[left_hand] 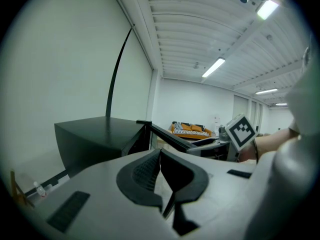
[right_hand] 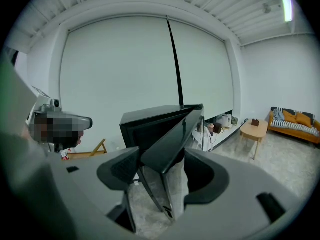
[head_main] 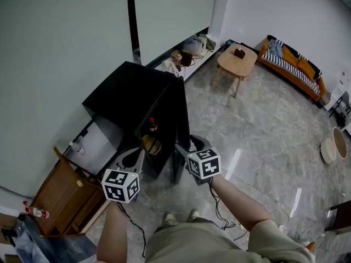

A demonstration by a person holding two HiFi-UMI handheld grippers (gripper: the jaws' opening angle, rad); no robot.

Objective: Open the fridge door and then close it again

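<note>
Marble floor, fridge door ajar

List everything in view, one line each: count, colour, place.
fridge: one, black, against the white wall
fridge door: one, black, swung open
bottle: one, red-topped, inside the fridge
coffee table: one, light wood, upper right
sofa: one, orange, by the far wall
wooden furniture: one, brown, lower left
left gripper: one, grey, jaws shut, empty
right gripper: one, grey, jaws apart with the fridge door's edge between them
</note>
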